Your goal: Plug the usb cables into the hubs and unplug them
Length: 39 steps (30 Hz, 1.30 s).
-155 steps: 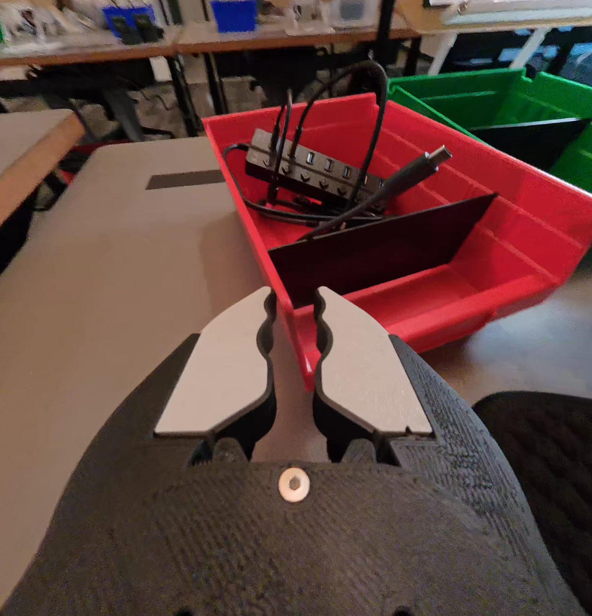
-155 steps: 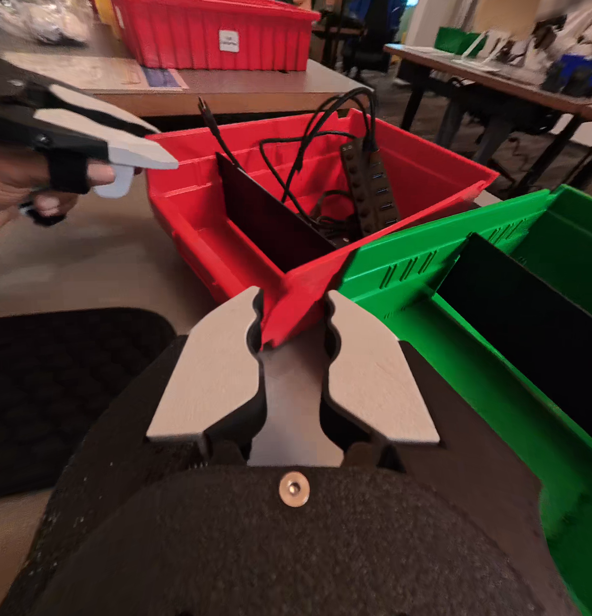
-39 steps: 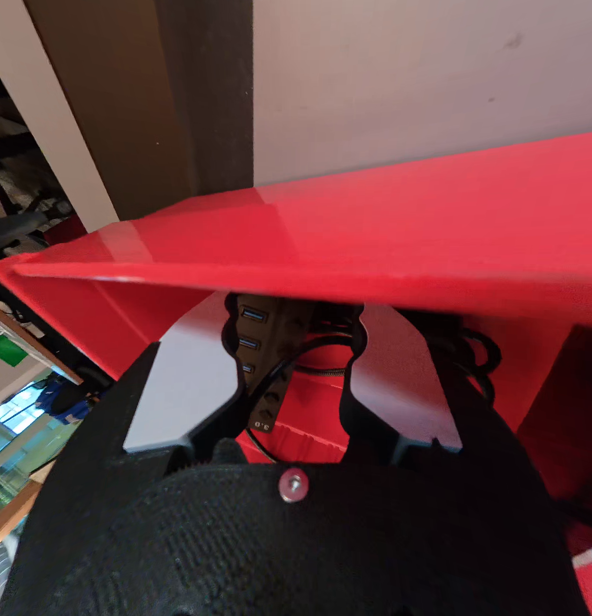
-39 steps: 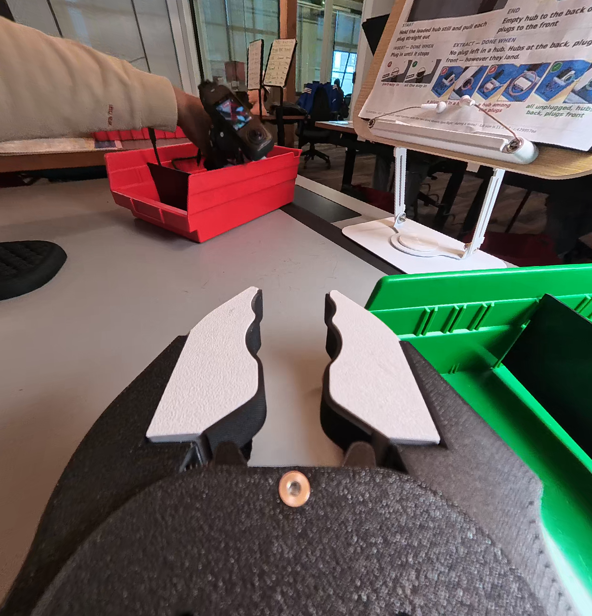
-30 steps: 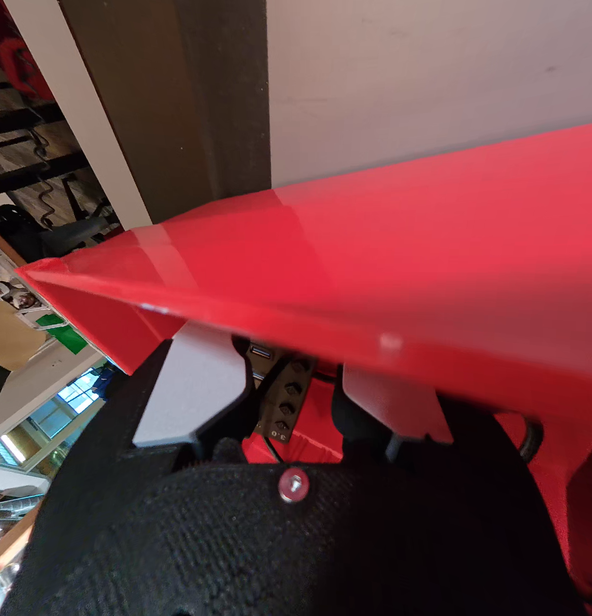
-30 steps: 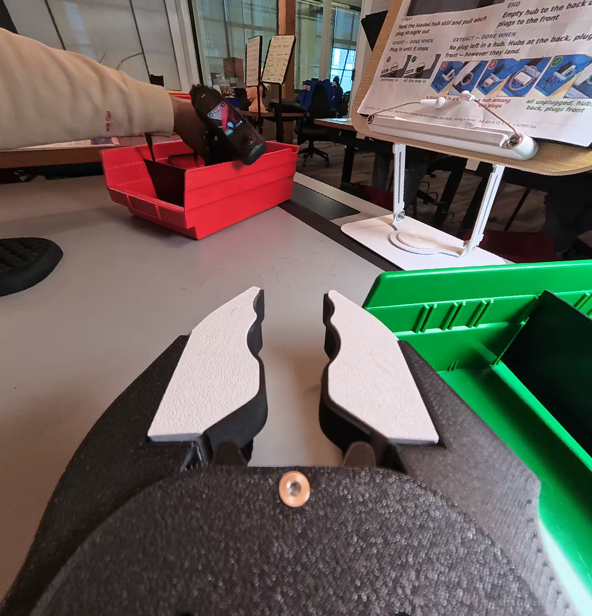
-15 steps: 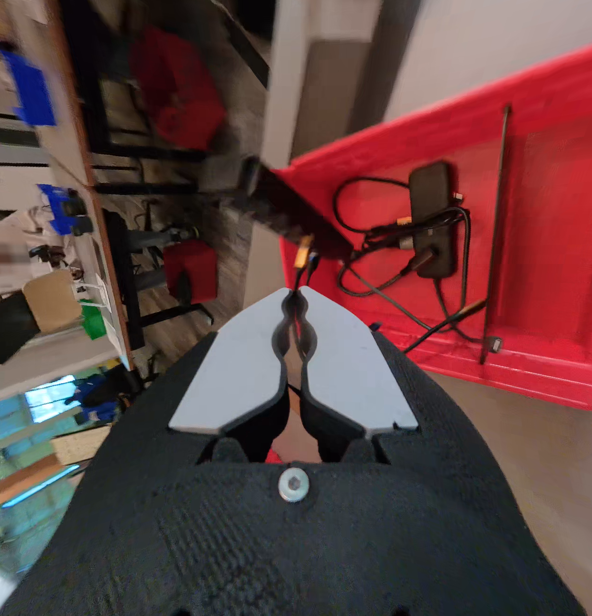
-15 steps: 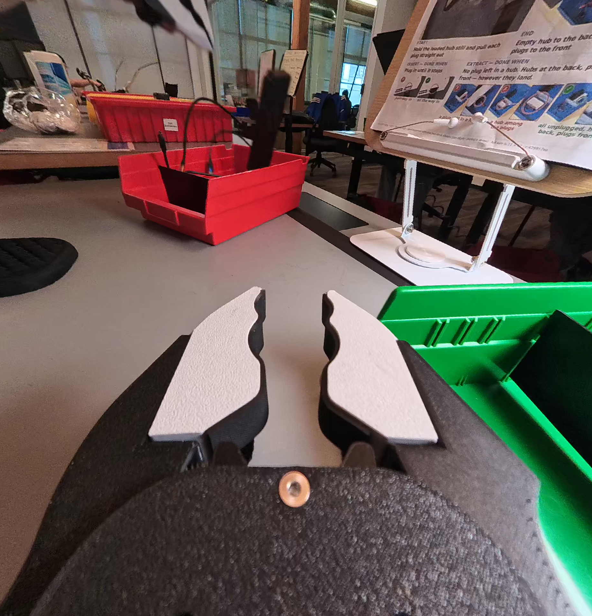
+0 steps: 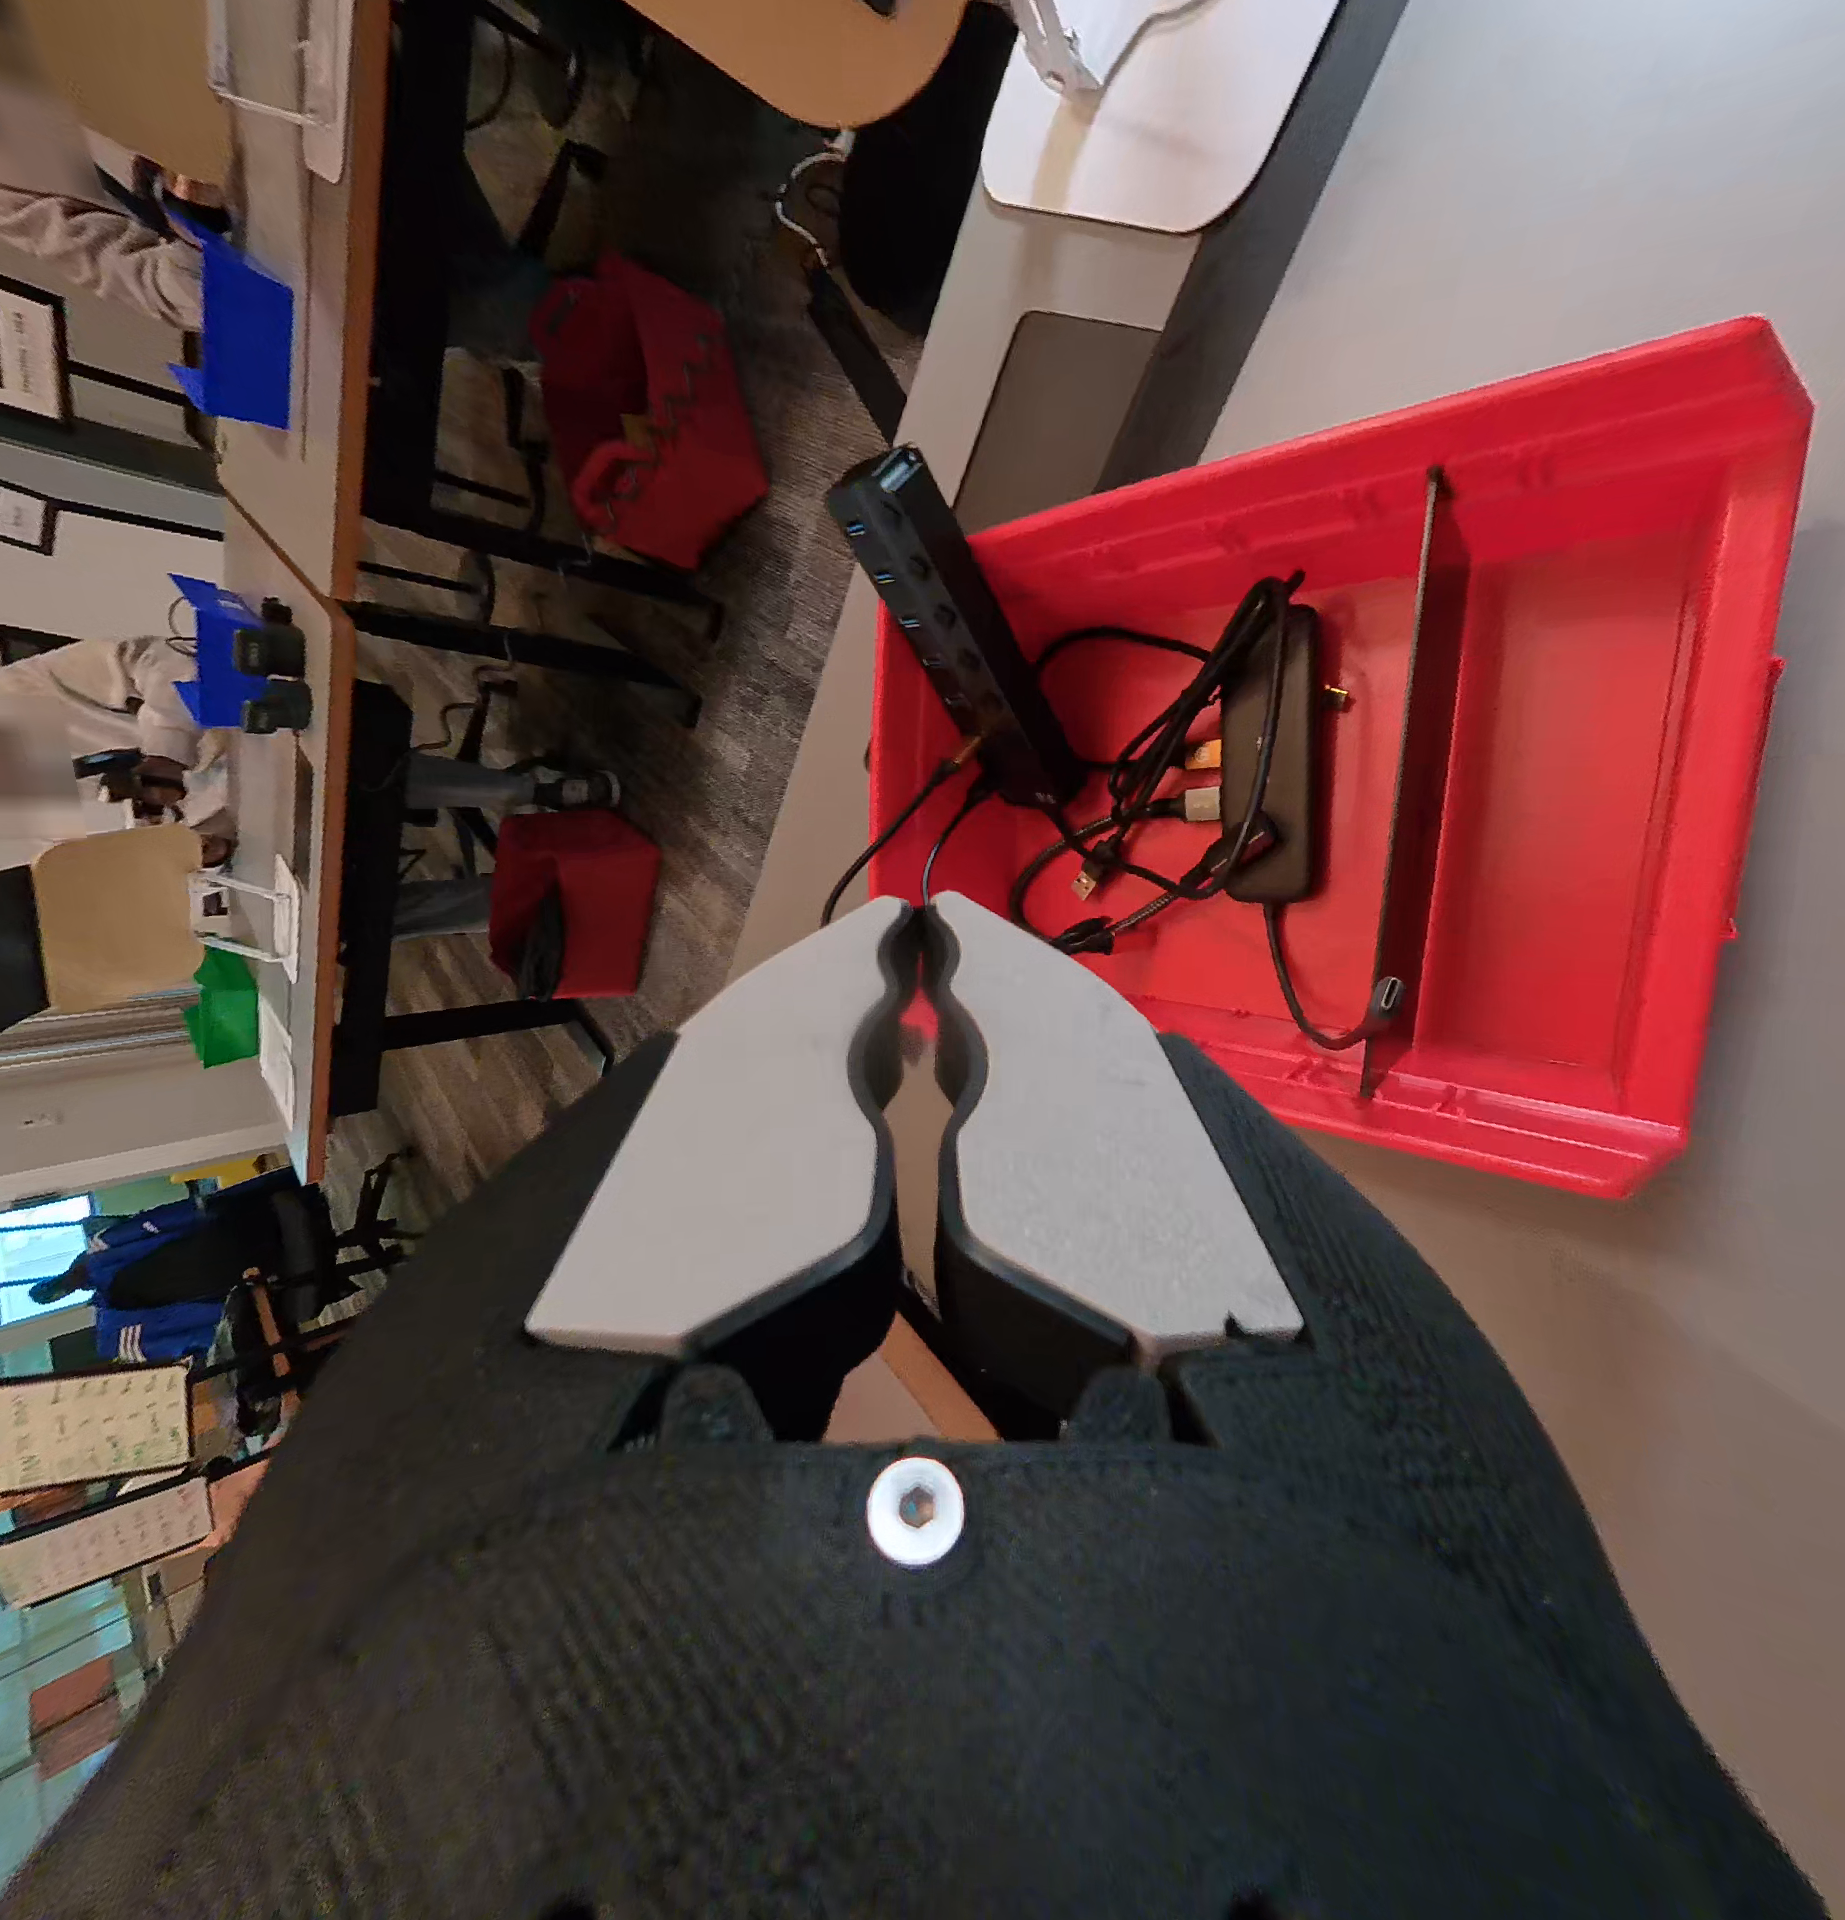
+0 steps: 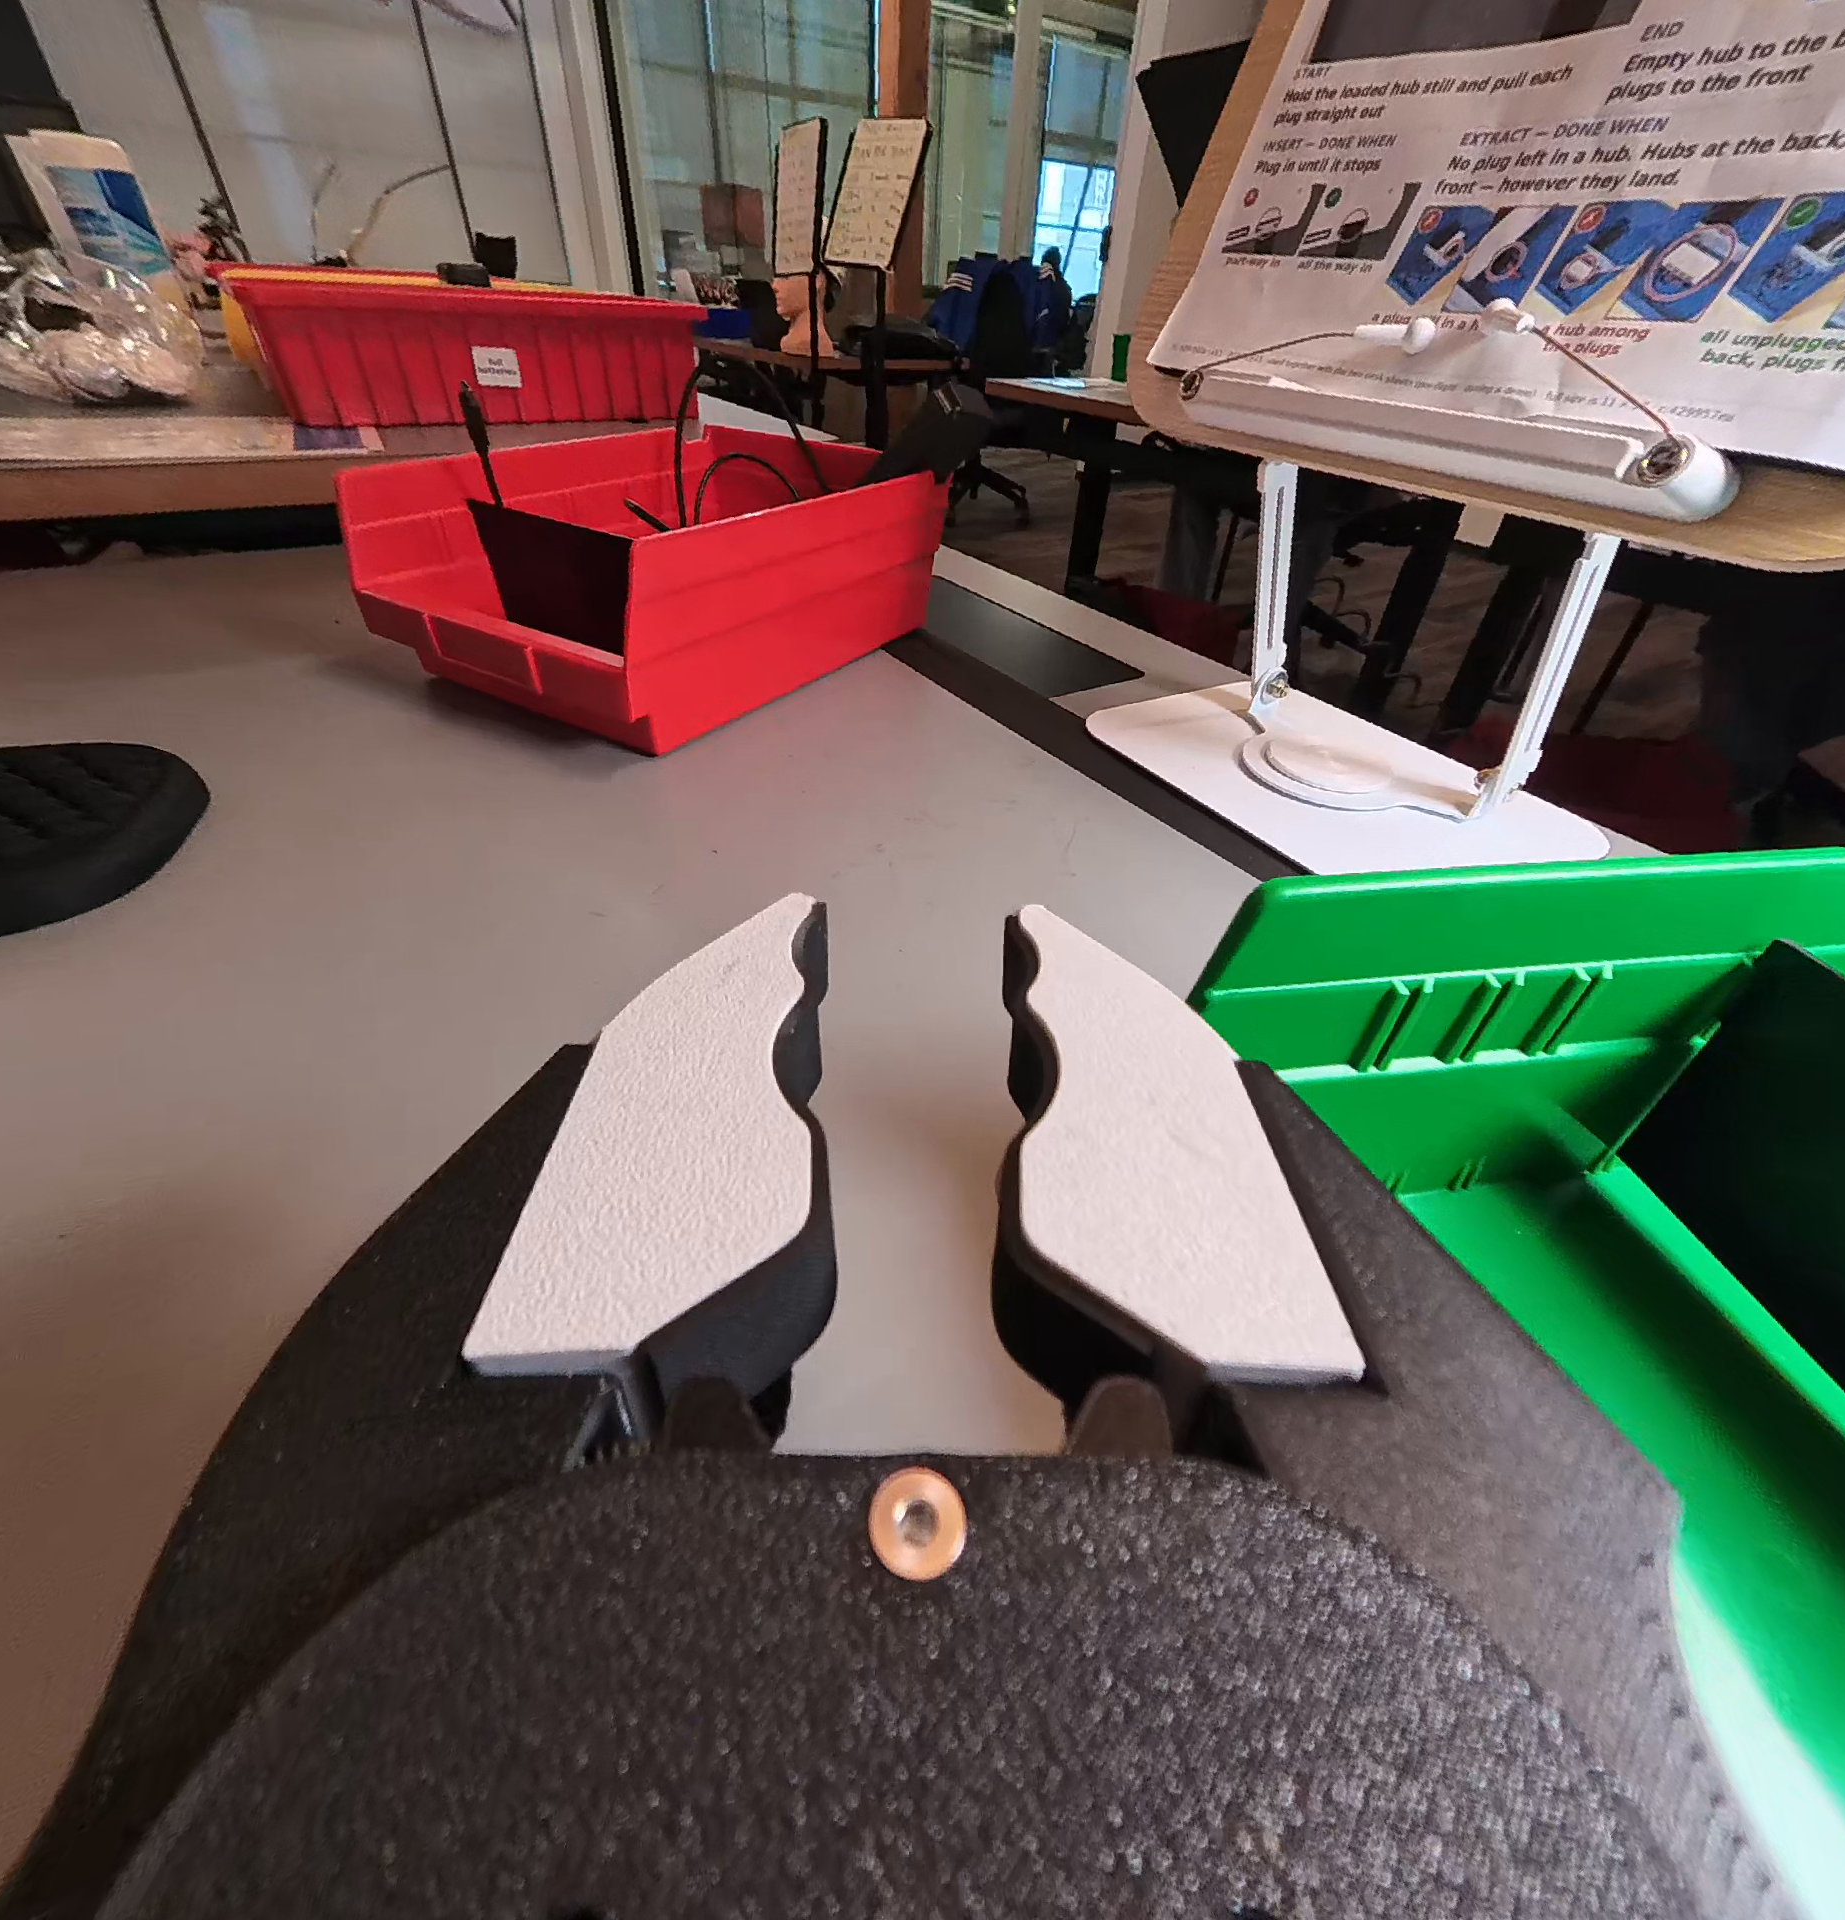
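In the left wrist view I look down on a red bin (image 9: pixel 1520 1153). A long black hub (image 9: pixel 949 634) leans on the bin's far rim with one end sticking out over it. A flat black hub (image 9: pixel 1273 748) lies inside with several cables (image 9: pixel 1126 831) plugged in. My left gripper (image 9: pixel 918 914) is above the bin's edge, shut on a thin black cable (image 9: pixel 949 842) that runs to the long hub. My right gripper (image 10: pixel 913 914) is open and empty, low over the grey table beside a green bin (image 10: pixel 1520 997). The red bin (image 10: pixel 637 592) stands farther off, with the long hub (image 10: pixel 933 431) poking up.
A black divider (image 9: pixel 1411 748) splits the red bin, and its other compartment (image 9: pixel 1583 790) holds nothing. A white document stand (image 10: pixel 1354 779) with an instruction sheet stands behind the green bin. A black pad (image 10: pixel 56 821) lies at the table's left. Other tables and people are beyond.
My left gripper went into the red bin open, shut on a cable and rose, lifting the long hub. The hub now leans on the rim. My right gripper barely moved.
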Motion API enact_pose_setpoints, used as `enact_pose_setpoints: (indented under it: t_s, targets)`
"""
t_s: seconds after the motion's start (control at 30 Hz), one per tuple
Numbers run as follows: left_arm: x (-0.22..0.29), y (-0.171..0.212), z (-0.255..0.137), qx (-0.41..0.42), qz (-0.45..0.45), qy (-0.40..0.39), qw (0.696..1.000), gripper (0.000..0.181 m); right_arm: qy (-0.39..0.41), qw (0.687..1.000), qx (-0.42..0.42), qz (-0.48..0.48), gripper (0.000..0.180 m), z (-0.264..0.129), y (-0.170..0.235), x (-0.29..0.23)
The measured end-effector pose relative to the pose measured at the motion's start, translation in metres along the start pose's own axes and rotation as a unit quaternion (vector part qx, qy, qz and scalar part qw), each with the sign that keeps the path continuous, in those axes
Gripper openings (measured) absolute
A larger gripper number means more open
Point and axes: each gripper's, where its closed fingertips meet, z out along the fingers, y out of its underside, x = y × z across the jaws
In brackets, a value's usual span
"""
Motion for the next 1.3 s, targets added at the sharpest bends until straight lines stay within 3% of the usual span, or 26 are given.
enact_pose_setpoints:
  t_s: [0.27,0.47,0.5,0.57,0.83,0.9,0.97,1.0,1.03,1.23,1.3]
  targets:
    - [0.029,0.000,0.059,0.015,-0.021,0.040,0.999,0.007,0.002,1.000,-0.006,0.002,0.032,0.000,0.004,0.000]
    - [0.029,-0.011,0.095,0.061,-0.110,0.054,0.991,0.043,-0.002,1.000,-0.008,0.003,0.032,-0.001,0.005,0.000]
    - [0.029,-0.013,0.099,0.069,-0.120,0.055,0.989,0.038,-0.002,1.000,-0.008,0.003,0.032,-0.001,0.005,-0.001]
    - [0.025,-0.013,0.106,0.075,-0.135,0.051,0.987,0.000,-0.004,1.000,-0.008,0.002,0.032,-0.001,0.005,-0.001]
    - [0.017,-0.018,0.136,0.085,-0.205,0.051,0.974,0.000,-0.009,1.000,-0.010,0.003,0.032,-0.001,0.006,-0.003]
    - [0.013,-0.018,0.143,0.083,-0.238,0.050,0.966,0.037,-0.011,1.000,-0.011,0.004,0.032,0.000,0.006,-0.003]
    - [0.009,-0.018,0.148,0.083,-0.262,0.047,0.960,0.048,-0.012,1.000,-0.013,0.004,0.032,0.000,0.007,-0.003]
    - [0.006,-0.017,0.150,0.083,-0.267,0.044,0.959,0.036,-0.013,1.000,-0.013,0.003,0.032,0.000,0.007,-0.004]
    - [0.004,-0.016,0.151,0.081,-0.268,0.039,0.959,0.001,-0.013,1.000,-0.013,0.003,0.032,0.000,0.008,-0.004]
    - [0.000,-0.011,0.171,0.081,-0.300,0.032,0.950,0.001,-0.015,1.000,-0.016,0.003,0.032,0.001,0.009,-0.004]
    - [0.000,-0.007,0.183,0.069,-0.317,0.025,0.946,0.031,-0.015,1.000,-0.016,0.003,0.032,0.001,0.009,-0.004]
